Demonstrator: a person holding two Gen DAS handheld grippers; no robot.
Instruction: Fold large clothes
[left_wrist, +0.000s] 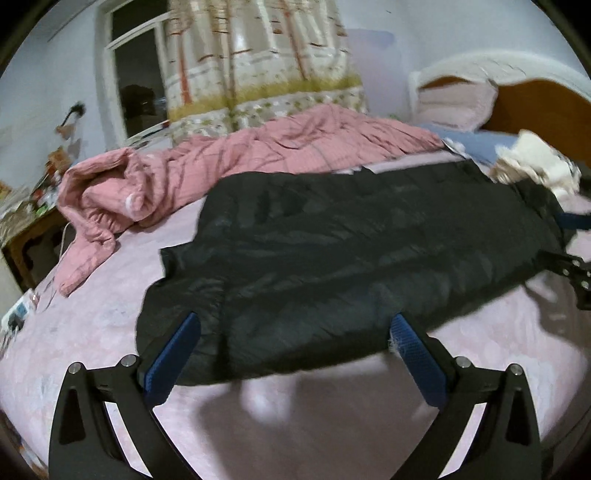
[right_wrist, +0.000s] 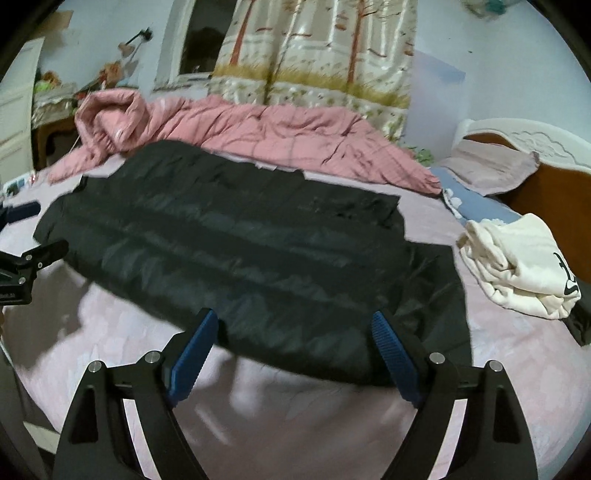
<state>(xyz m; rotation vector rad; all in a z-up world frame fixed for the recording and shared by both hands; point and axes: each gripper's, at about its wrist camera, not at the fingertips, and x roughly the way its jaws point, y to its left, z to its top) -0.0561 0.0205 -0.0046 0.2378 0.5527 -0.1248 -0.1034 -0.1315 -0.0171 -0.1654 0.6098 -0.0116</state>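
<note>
- Left tongs (left_wrist: 293, 345): two black arms, broad and curving, each with a long triangular cut-out near its base.
- Blue pads (left_wrist: 173, 363) line the inner faces of the fingers, with a fine ribbed texture; a bit of white fluff clings to one pad's edge.
- Round silver pins (left_wrist: 129, 360) sit at the arm joints, two on each side.
- Right tongs (right_wrist: 295, 345): same build, with black arms, blue ribbed pads (right_wrist: 393, 363) and silver pins (right_wrist: 436, 357).
- Seen from the side, a black bracket with small screws (left_wrist: 576, 275).
</note>
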